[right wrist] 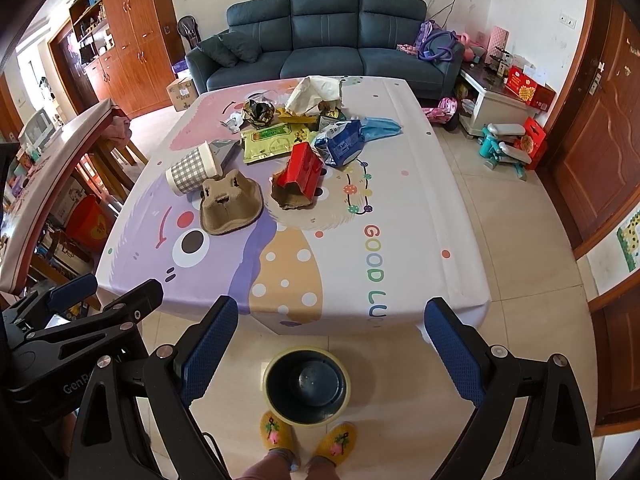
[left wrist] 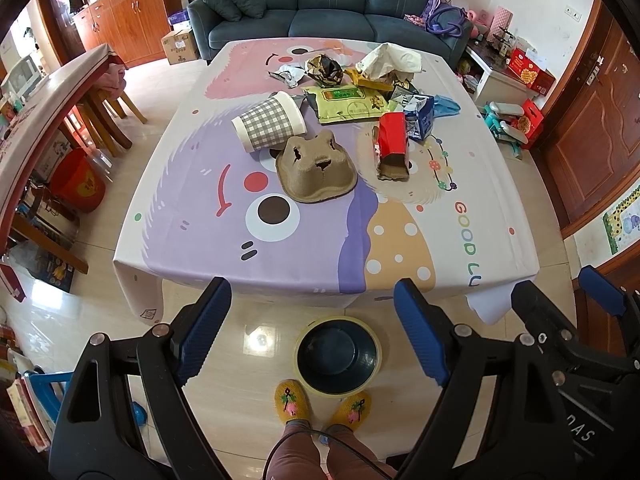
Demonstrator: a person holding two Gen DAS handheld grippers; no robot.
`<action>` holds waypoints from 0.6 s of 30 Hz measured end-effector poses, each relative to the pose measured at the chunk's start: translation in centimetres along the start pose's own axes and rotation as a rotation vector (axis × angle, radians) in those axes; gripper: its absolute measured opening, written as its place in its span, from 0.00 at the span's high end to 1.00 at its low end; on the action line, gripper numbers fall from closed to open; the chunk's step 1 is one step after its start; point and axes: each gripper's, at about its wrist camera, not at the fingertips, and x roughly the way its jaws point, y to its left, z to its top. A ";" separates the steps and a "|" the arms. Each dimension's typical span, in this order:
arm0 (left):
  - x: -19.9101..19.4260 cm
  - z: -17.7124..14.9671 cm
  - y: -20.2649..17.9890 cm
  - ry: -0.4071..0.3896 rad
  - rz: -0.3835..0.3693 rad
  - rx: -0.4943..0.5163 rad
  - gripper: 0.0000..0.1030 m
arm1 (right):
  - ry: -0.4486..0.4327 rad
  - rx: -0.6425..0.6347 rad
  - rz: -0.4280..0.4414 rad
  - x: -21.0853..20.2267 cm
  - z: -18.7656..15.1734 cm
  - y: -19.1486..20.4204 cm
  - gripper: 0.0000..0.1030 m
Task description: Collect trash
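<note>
- The right tongs [right wrist: 330,350] hang with both blue pads wide apart and nothing between them, just off the desk's near edge.
- The desk [right wrist: 420,208] wears a cartoon cloth; its near half is bare.
- Trash gathers toward the far edge: a checked paper cup [right wrist: 192,169] lying on its side toward the left edge, a brown pulp tray [right wrist: 230,208] just beside it, a red carton [right wrist: 302,172], a green packet [right wrist: 270,142], a blue wrapper [right wrist: 340,142].
- A dark bin [right wrist: 306,386] stands on the floor below the near edge, with yellow slippers [right wrist: 308,438] just beside it.
- The left tongs [right wrist: 86,296] show at the left.
</note>
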 end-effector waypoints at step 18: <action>0.0 -0.6 0.2 0.023 0.017 -0.007 0.21 | 0.017 -0.002 0.016 0.2 -0.5 -0.4 0.07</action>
